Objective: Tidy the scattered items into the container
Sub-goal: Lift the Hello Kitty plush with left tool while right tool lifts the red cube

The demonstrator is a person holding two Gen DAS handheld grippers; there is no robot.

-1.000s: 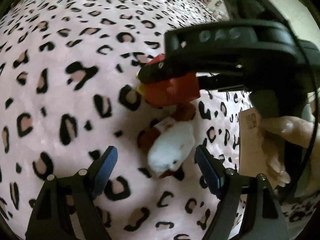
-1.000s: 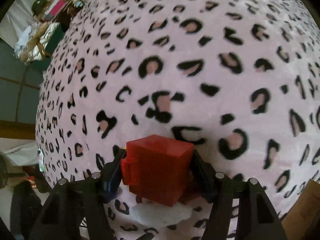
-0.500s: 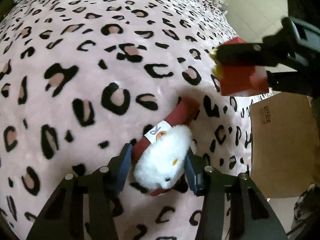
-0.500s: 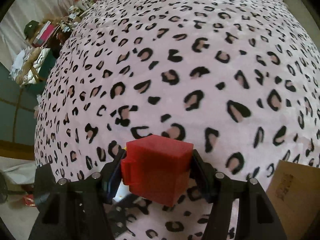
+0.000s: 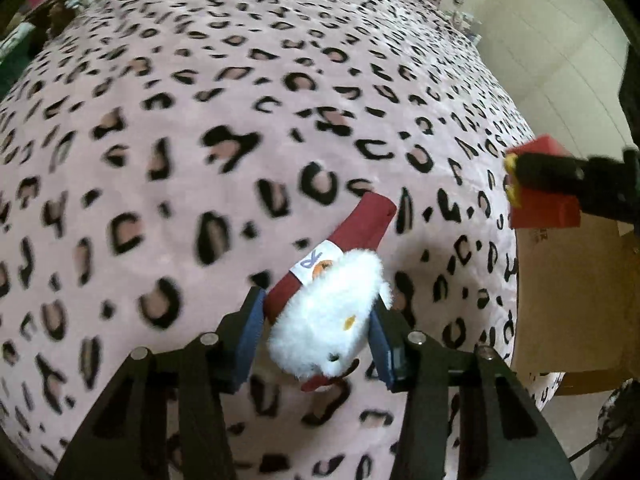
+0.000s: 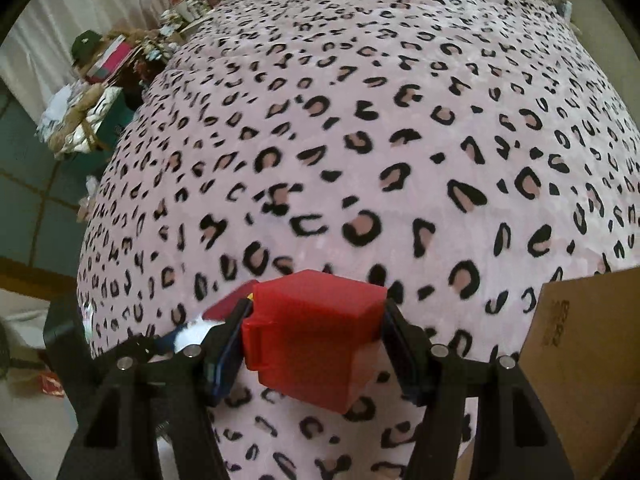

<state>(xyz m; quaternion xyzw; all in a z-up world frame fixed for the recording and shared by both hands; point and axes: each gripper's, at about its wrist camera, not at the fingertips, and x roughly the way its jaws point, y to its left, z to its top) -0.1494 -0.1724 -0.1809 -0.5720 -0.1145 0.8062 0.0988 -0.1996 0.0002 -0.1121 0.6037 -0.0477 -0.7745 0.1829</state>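
White plush toy (image 5: pixel 324 320) sits pinched in left gripper (image 5: pixel 318 344); right gripper (image 6: pixel 314 344) clamps red block (image 6: pixel 312 336), apparently lifted.

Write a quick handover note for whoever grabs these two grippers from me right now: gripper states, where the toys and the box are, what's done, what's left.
Left gripper: shut on the white plush toy, which has a dark red part; it looks lifted just clear of the leopard-print bedspread.
Right gripper: shut on the red block, held in the air above the bedspread.
Cardboard box: at the bed's edge, on the right in both views, beside the red block.
Done: both items grasped.
Left: carry both over the box and release. No other loose items in view.
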